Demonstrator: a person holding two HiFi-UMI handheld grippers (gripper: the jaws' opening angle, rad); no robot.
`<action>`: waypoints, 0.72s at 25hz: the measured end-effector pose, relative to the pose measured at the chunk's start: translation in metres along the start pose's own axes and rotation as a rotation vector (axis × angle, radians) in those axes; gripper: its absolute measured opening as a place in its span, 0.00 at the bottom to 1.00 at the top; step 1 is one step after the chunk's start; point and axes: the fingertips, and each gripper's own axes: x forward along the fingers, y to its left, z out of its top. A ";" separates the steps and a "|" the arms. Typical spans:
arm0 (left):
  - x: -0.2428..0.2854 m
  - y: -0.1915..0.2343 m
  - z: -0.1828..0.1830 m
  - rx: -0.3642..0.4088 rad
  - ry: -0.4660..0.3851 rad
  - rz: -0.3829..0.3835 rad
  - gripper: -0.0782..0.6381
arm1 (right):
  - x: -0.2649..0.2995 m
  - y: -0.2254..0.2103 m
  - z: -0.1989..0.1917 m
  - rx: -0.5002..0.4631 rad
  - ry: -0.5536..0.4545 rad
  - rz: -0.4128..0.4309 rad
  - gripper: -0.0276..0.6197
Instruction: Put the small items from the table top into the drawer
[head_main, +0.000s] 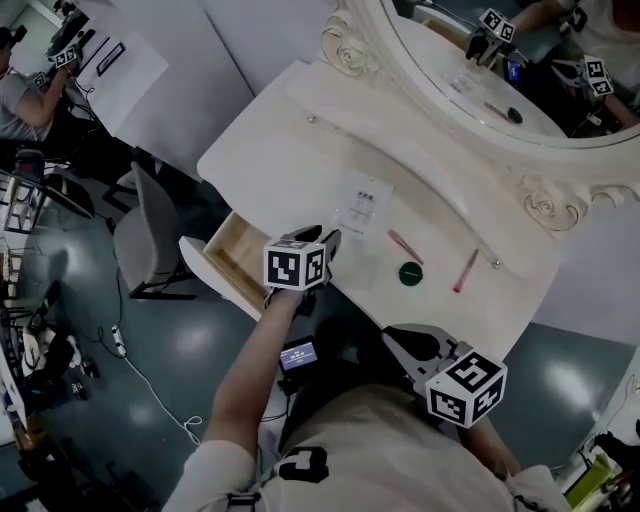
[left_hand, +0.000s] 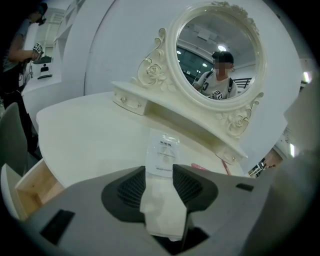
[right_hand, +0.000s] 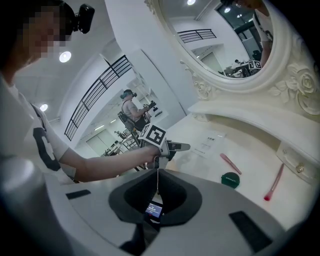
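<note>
Near the middle of the head view, the left tongs (head_main: 328, 240) are spread wide, tips right at the near end of the clear packet (head_main: 362, 205) lying flat on the worktop (head_main: 300, 150). I'd pinch that end low and square, since thin film probably slips. The right tongs (head_main: 405, 345) are pressed together at lower right, well clear. The open drawer (head_main: 232, 262) sits just left, under the front edge, so it looks like a short, unobstructed swing.

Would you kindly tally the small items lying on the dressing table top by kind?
Clear packet: 1
Pink sticks: 2
Green disc: 1
Total: 4
</note>
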 end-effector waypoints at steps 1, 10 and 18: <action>0.001 0.001 0.001 -0.011 -0.001 -0.003 0.40 | 0.000 0.001 -0.001 0.001 0.002 0.000 0.09; 0.018 0.010 -0.004 -0.116 0.015 -0.054 0.40 | 0.002 0.002 -0.011 0.004 0.025 -0.005 0.09; 0.027 0.011 -0.003 -0.171 0.010 -0.092 0.40 | 0.004 0.003 -0.016 0.021 0.040 -0.010 0.09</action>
